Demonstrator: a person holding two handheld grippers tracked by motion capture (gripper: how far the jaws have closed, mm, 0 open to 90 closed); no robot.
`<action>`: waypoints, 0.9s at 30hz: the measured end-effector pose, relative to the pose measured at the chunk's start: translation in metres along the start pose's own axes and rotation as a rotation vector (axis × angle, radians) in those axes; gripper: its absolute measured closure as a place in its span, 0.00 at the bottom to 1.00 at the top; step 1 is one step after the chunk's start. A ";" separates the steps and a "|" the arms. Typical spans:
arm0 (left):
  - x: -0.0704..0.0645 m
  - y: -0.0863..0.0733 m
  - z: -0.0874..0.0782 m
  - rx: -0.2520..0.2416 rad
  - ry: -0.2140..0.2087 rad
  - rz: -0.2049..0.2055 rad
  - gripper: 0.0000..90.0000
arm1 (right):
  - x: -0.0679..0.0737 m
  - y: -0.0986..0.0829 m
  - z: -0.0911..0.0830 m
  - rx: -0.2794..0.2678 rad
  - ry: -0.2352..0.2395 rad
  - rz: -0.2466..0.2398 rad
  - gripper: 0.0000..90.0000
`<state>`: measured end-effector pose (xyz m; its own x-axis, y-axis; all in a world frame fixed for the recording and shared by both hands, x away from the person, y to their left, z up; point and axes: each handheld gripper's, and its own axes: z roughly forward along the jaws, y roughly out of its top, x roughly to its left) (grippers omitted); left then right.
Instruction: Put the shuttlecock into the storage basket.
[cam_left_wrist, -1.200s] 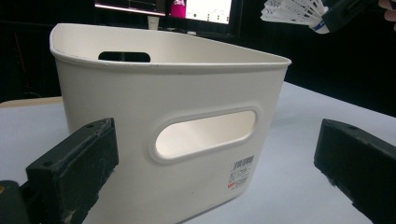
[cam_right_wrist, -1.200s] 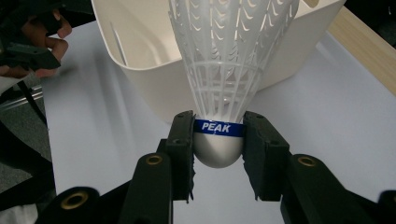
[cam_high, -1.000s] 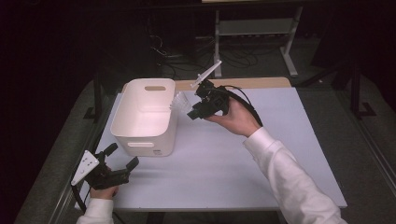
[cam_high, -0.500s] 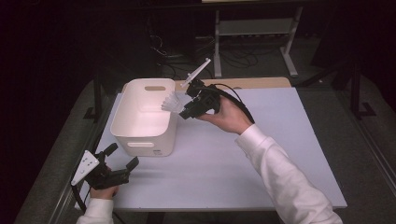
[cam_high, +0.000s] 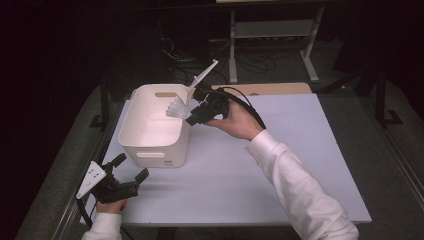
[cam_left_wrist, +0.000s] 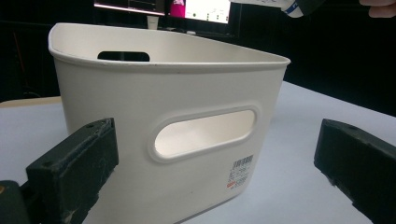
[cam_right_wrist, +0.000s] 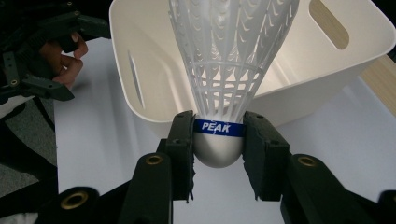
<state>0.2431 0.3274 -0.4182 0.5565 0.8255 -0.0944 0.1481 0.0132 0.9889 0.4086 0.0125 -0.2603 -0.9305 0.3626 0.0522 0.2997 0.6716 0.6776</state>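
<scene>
Word on the shuttlecock (cam_right_wrist: 219, 127): PEAK, white on blue band.
Right hand-held gripper (cam_right_wrist: 218, 140): squeezing the shuttlecock above the white bin (cam_high: 150, 131).
Left hand-held gripper (cam_high: 131, 170): jaws apart, holding nothing.

I see a pale worktop (cam_high: 280, 165) under everything. A light wooden board (cam_high: 270, 89) lies along its far edge. Beyond that edge, a metal frame stand (cam_high: 272, 35) rises from the dark floor, with tangled cables (cam_high: 185, 60) beside it. In the left gripper view, lit screens (cam_left_wrist: 187, 8) glow far off.

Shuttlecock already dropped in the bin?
No, the right hand-held gripper grips the shuttlecock by its cork, above the white bin.
</scene>
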 end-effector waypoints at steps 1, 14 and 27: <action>0.000 0.000 0.000 -0.001 0.000 0.000 0.00 | 0.000 0.001 0.001 -0.004 0.006 -0.002 0.71; 0.000 0.000 0.000 0.001 -0.002 0.003 0.00 | 0.001 0.013 0.010 -0.020 0.029 -0.024 0.71; 0.000 0.000 0.000 0.002 -0.004 -0.003 0.00 | -0.001 0.022 0.022 -0.053 0.066 -0.023 0.71</action>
<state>0.2434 0.3270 -0.4184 0.5591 0.8234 -0.0975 0.1516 0.0141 0.9883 0.4201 0.0409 -0.2618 -0.9494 0.3030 0.0833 0.2683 0.6437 0.7167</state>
